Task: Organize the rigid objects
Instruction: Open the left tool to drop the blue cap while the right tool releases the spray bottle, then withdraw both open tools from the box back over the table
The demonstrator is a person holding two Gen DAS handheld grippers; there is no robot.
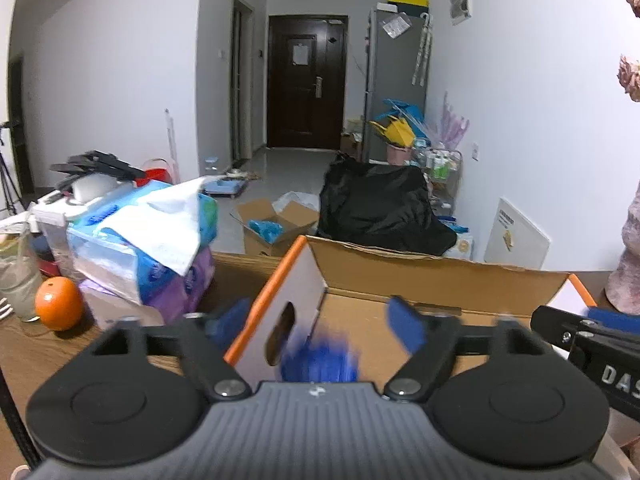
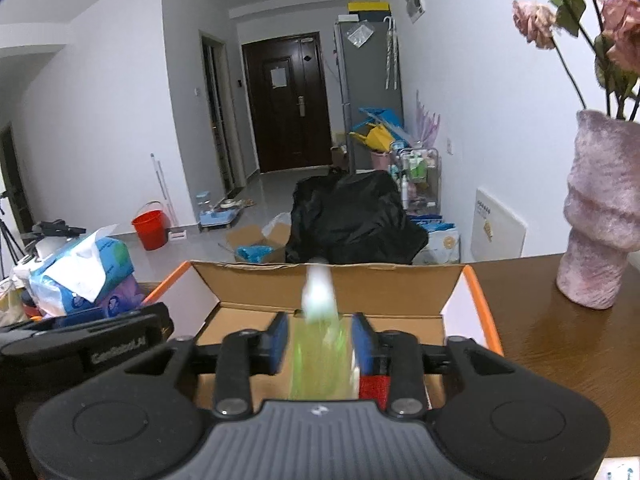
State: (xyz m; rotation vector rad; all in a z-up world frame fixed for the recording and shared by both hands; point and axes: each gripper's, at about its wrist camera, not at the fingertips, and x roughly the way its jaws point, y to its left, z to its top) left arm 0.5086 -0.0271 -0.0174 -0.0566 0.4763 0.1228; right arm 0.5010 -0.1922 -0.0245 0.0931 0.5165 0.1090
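An open cardboard box (image 1: pixel 440 280) with orange-edged flaps stands on the wooden table, right in front of both grippers. My left gripper (image 1: pixel 316 320) is open wide over the box's left part. A blurred blue object (image 1: pixel 320 360) shows low between its blue pads (image 1: pixel 404 328), touching neither. My right gripper (image 2: pixel 320 336) is over the same box (image 2: pixel 332 284). A blurred green bottle (image 2: pixel 320 360) with a white cap sits between its blue pads (image 2: pixel 280 340), loose in the gap, so this gripper is open too. A red item (image 2: pixel 374 392) lies in the box below.
Tissue packs (image 1: pixel 148 240) and an orange (image 1: pixel 59 303) sit on the table to the left. A pink vase (image 2: pixel 600 216) with dried flowers stands at the right. Beyond the table are a black bag (image 1: pixel 380 208), a small box and a red bucket (image 2: pixel 150 230).
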